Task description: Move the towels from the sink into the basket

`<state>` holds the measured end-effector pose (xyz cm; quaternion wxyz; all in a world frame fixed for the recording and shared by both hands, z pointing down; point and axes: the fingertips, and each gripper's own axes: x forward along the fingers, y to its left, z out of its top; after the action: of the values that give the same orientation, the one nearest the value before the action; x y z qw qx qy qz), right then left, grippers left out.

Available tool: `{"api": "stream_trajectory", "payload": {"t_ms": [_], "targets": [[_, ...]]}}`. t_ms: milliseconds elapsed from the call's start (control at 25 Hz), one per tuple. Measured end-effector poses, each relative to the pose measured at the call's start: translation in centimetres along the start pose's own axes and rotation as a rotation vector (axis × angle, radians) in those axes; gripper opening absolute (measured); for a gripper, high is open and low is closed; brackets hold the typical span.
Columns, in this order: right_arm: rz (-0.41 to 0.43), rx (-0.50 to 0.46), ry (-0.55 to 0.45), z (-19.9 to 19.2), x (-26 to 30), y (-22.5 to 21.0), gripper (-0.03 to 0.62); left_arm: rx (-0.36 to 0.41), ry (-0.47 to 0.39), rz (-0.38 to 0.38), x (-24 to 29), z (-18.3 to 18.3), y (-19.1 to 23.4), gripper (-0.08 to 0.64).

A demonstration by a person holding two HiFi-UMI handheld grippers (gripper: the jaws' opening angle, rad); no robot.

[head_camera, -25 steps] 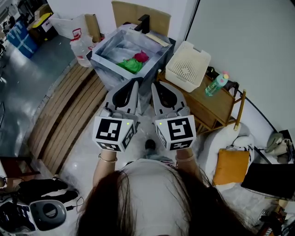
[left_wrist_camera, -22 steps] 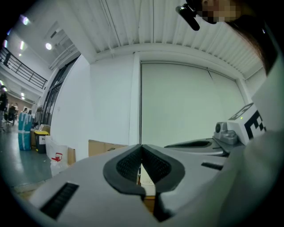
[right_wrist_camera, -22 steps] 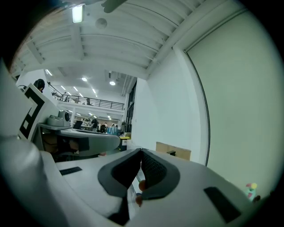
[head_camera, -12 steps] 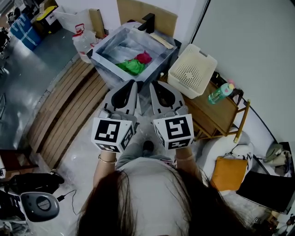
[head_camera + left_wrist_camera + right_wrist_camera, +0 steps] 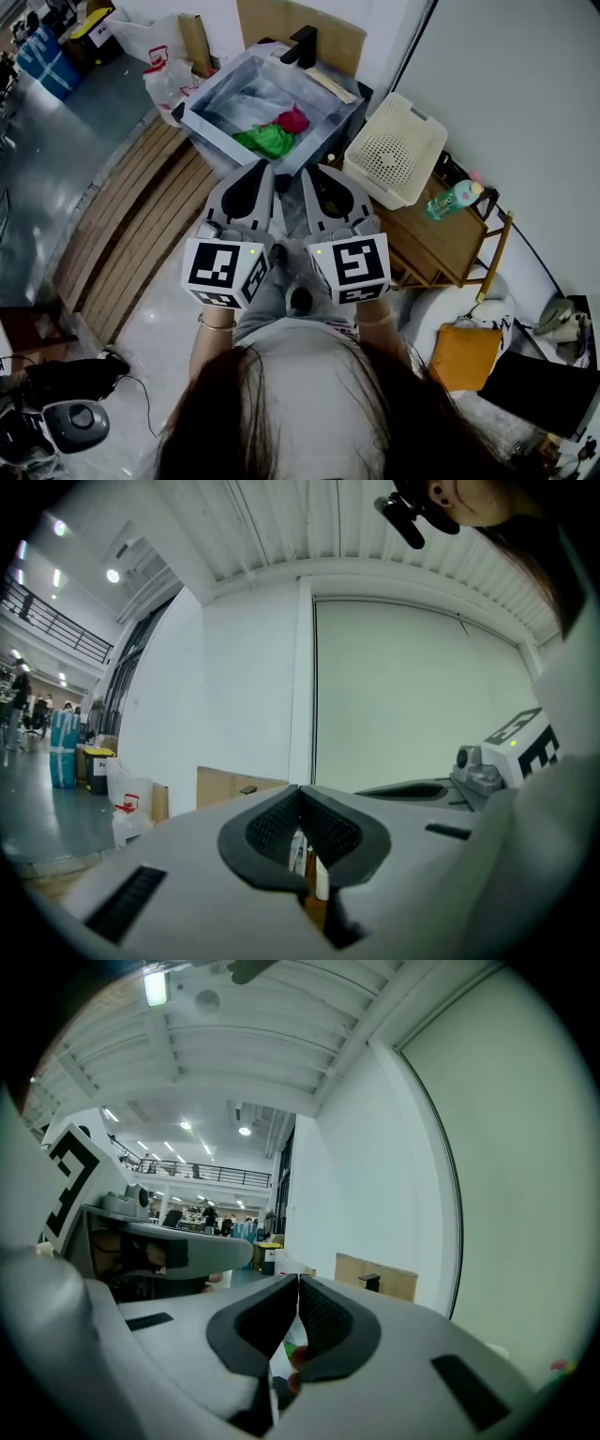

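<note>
Green towel [image 5: 266, 141] and pink towel [image 5: 292, 119] lie touching in the sink [image 5: 220, 134]; the cream basket [image 5: 394, 150] stands just beside it. The left gripper [image 5: 265, 169] and right gripper [image 5: 307, 174] hover near the sink, jaws pressed together, empty.

The sink [image 5: 221, 129] is a square grey metal basin, seen from above at a slant. Two towels lie crumpled on its floor, toward the right corner. The green towel [image 5: 265, 141] is bunched nearer the front wall. The red towel [image 5: 293, 119] is a smaller wad just behind it, and the two touch. The basket [image 5: 394, 155] is cream plastic with rounded corners and a perforated face. It stands just right of the sink, outside it, and holds no towel.
</note>
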<state>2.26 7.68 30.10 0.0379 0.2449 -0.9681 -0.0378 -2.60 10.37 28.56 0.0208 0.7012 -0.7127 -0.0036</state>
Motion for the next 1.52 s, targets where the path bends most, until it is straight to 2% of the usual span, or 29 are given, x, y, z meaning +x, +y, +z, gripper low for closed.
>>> {"api": "stream_trajectory", "payload": {"t_ms": [160, 520, 1200, 1520], "targets": [[0.014, 0.032, 0.009, -0.5, 2.0, -1.1, 0.026, -0.005, 0.004, 0.005, 1.9, -0.3, 1.5, 0.008], [0.026, 0.016, 0.077, -2.6, 7.8, -2.5, 0.026, -0.025, 0.023, 0.003, 6.1, -1.3, 5.8, 0.006], [0.09, -0.029, 0.261, -7.6, 18.8, -3.2, 0.029, -0.065, 0.061, -0.03, 13.1, -3.1, 14.0, 0.008], [0.119, -0.043, 0.357, -11.0, 23.2, -3.9, 0.029, -0.11, 0.087, -0.022, 15.9, -4.6, 18.0, 0.008]]}}
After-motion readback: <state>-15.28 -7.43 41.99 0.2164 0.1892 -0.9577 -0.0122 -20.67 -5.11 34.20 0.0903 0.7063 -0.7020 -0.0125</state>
